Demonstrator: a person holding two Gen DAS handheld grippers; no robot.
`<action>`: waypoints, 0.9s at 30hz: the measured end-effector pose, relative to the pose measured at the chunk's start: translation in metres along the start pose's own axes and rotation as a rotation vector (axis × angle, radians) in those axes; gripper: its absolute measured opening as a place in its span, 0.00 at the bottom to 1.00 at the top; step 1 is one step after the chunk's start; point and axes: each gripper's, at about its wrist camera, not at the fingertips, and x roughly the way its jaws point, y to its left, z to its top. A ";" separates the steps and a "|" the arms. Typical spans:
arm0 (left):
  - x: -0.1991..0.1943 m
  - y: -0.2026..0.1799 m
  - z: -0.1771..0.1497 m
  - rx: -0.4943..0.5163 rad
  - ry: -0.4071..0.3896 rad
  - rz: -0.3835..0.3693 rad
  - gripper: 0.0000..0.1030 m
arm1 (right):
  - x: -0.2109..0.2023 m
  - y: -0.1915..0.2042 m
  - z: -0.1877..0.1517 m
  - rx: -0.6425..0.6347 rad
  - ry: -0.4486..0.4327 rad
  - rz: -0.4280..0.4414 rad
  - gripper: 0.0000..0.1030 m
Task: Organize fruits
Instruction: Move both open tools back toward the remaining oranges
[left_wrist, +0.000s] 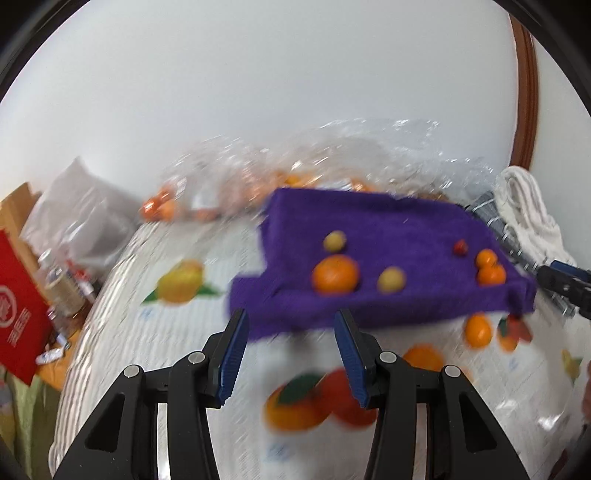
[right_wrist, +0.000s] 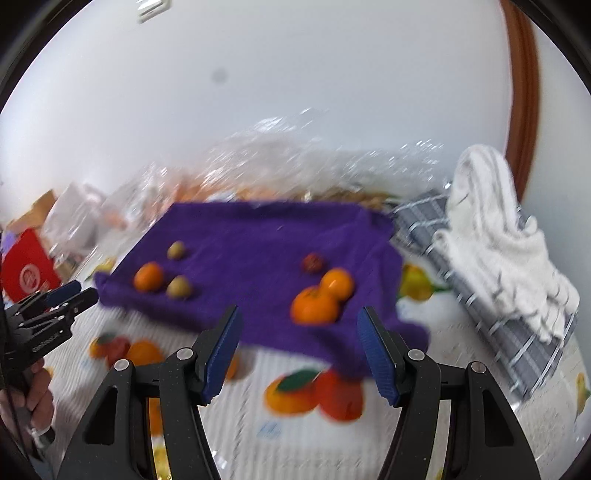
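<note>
With both the left gripper (left_wrist: 290, 354) and right gripper (right_wrist: 299, 350) part-open and empty, the oranges (right_wrist: 321, 297) at 12 o'clock on the purple towel (right_wrist: 258, 240) could roll off if nudged.

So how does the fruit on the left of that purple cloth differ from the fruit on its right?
The left group holds one orange fruit and two small yellow-green ones, slightly apart. The right group holds two orange fruits touching, plus one small red fruit behind. Both lie on the purple cloth.
</note>
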 end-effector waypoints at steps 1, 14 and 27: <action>-0.002 0.005 -0.008 -0.005 0.006 0.009 0.44 | -0.001 0.006 -0.006 -0.016 0.017 0.009 0.62; -0.006 0.041 -0.037 -0.174 0.084 -0.108 0.44 | 0.015 0.061 -0.045 -0.104 0.100 0.028 0.55; 0.000 0.040 -0.039 -0.176 0.131 -0.123 0.44 | 0.075 0.060 -0.032 -0.050 0.183 0.009 0.39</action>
